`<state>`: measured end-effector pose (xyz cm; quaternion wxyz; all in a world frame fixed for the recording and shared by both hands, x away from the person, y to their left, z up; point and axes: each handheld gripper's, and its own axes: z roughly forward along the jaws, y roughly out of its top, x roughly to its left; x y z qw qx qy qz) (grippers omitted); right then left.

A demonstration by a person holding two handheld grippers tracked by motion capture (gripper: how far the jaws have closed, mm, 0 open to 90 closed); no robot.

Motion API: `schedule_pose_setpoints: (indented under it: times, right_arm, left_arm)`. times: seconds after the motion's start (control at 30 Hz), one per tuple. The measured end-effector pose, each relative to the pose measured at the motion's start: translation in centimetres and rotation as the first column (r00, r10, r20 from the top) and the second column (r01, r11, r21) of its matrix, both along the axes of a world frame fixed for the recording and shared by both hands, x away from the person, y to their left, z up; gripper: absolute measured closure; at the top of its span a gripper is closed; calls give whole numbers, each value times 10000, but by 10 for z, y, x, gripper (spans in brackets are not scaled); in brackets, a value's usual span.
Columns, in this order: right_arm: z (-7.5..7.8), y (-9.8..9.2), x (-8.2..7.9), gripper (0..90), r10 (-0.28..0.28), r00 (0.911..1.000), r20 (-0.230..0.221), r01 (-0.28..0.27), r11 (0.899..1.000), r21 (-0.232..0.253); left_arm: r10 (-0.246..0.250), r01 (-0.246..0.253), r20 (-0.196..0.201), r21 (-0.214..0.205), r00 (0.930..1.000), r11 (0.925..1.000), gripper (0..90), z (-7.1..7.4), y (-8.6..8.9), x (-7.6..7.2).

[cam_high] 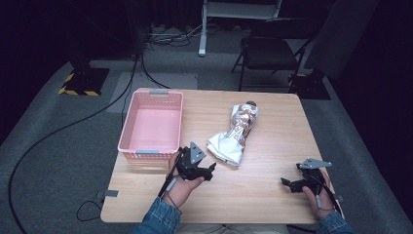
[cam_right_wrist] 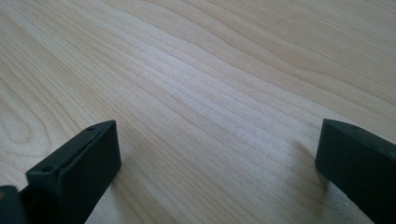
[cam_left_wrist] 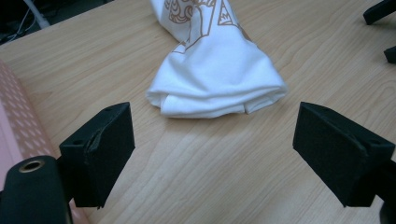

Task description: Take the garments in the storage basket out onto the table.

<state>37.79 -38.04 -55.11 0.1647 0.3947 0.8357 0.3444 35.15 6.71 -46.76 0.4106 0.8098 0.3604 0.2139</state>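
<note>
your left gripper (cam_high: 210, 170) sits with its jaws spread wide, aimed at the rolled white t-shirt (cam_high: 234, 134) that lies mid-table just right of the pink basket (cam_high: 127, 127) — close, but not touching the cloth. your right gripper (cam_high: 287, 184) is also spread, resting over bare wooden table (cam_right_wrist: 224, 70), well apart from the shirt. judging by this, nothing is done yet — the shirt is ungrasped, the basket holds nothing, and the grab and whatever follows are all left.

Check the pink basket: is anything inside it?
The pink basket shows a bare pink floor in the high view; nothing lies in it. Its near wall hides a thin strip of the floor. The white shirt lies on the table beside it.
</note>
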Motion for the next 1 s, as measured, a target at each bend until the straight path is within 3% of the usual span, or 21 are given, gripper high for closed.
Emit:
schedule_pose_setpoints:
  times: [0.33, 1.0]
  right_arm:
    - [0, 0, 0, 0, -6, 10000, 3, 6, 10000, 1]
    - [0, 0, 0, 0, 1, 10000, 1, -1, 10000, -1]
  left_arm:
    - [173, -173, 47, -20, 9998, 9998, 121, -6, 18, -9]
    - [606, -606, -261, 16, 9978, 9982, 121, -24, 45, -19]
